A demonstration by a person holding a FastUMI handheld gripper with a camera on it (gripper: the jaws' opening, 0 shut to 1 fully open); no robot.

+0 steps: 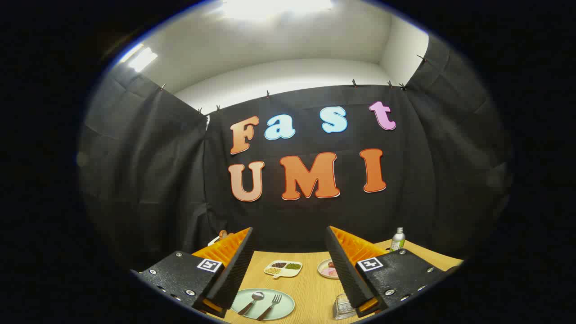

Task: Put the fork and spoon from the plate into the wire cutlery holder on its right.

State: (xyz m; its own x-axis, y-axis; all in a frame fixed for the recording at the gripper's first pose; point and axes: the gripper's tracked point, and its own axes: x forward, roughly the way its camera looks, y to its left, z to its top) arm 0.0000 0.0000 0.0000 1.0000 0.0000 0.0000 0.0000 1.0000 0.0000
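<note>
Clearly, nothing of the task is done yet. In the lower left of the frame the plate on the table carries both the spoon and, to its right, the fork. The hand-held gripper hangs above, fingers spread wide, holding nothing. At lower right, the wire cutlery holder looks empty; both pieces remain to move.
</note>
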